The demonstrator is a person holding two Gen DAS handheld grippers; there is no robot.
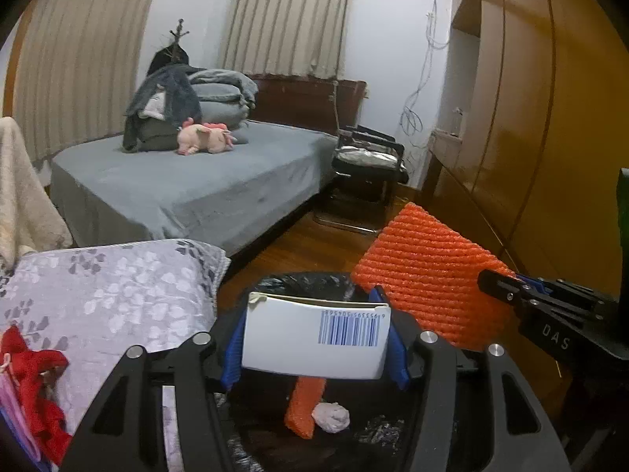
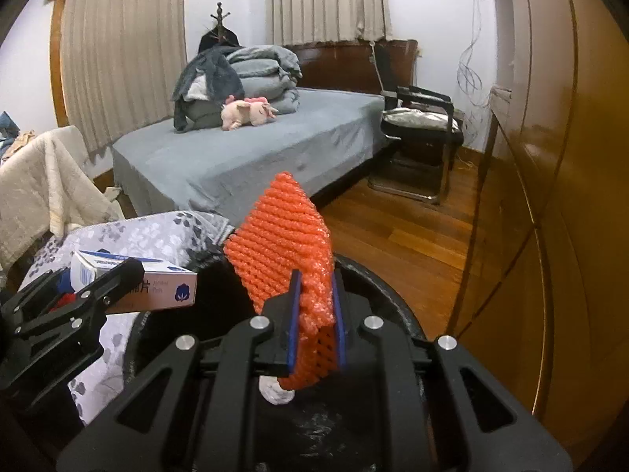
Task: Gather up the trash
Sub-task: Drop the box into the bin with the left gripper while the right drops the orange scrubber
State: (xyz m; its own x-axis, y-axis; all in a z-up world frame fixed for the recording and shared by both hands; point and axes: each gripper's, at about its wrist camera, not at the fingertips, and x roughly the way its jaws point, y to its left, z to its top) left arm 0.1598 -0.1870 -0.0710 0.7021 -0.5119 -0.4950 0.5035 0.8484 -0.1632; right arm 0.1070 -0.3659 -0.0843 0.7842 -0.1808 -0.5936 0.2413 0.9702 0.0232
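Left wrist view puts the box [image 1: 314, 338] dead centre, clamped across its width between the blue pads [image 1: 232, 354] of the left gripper [image 1: 314, 348], barcode face up, held over the bin [image 1: 298, 281]. It looks like thin white card, probably empty: light, stiff along the edges, easily crushed across the flat faces, so a hold on the narrow sides as now seems right. The jaws are about half open, set to the box's width.

At 2 o'clock from the box is the orange foam net [image 1: 428, 275], pinched at one corner by the right gripper [image 1: 495, 287]. In the right wrist view the net [image 2: 279, 236] stands up out of the right gripper [image 2: 316, 314], its lower end squashed between jaws that are nearly closed. It is soft, springy and almost weightless, and should not slip from the pads; any edge will do for a hold.

Below both, inside the black-lined bin, lie another orange net piece [image 1: 304, 407] and a crumpled paper ball [image 1: 332, 417]. At 9 o'clock is a floral cushion [image 1: 110, 283] with a red cloth [image 1: 39, 385] on it.
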